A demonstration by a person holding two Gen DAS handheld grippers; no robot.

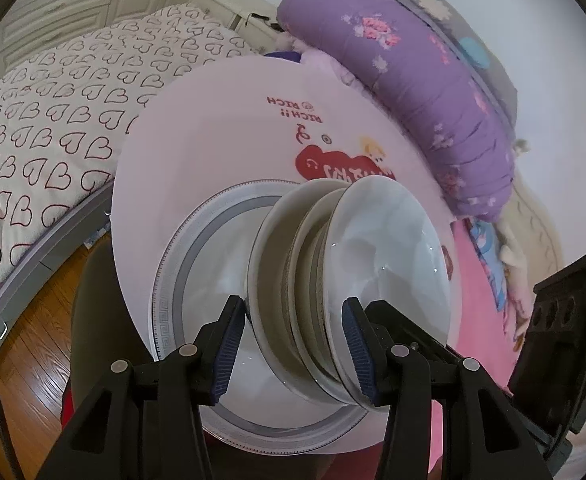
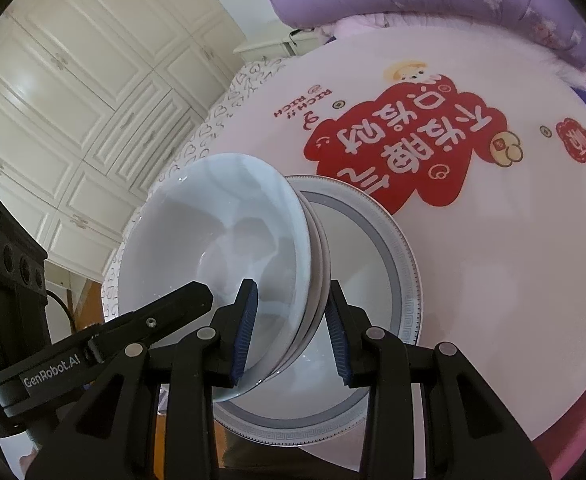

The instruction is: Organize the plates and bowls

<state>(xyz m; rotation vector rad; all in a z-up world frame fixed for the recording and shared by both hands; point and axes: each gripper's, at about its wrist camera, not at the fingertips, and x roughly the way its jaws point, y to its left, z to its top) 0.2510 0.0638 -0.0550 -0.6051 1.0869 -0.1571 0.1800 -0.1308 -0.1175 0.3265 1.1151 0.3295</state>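
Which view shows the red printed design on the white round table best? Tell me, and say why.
The right wrist view: the red printed design lies almost wholly in sight beyond the stacked bowls. In the left wrist view, the bowls hide most of the design; only its upper edge shows.

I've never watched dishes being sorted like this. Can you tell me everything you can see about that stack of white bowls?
The stack of bowls is several glossy white bowls, ceramic by the look, nested one inside another and tipped on edge rather than sitting flat. It is above a plate with a grey patterned rim on the round white table. The left tool and right tool each straddle the stack's rims, blue pads on both sides.
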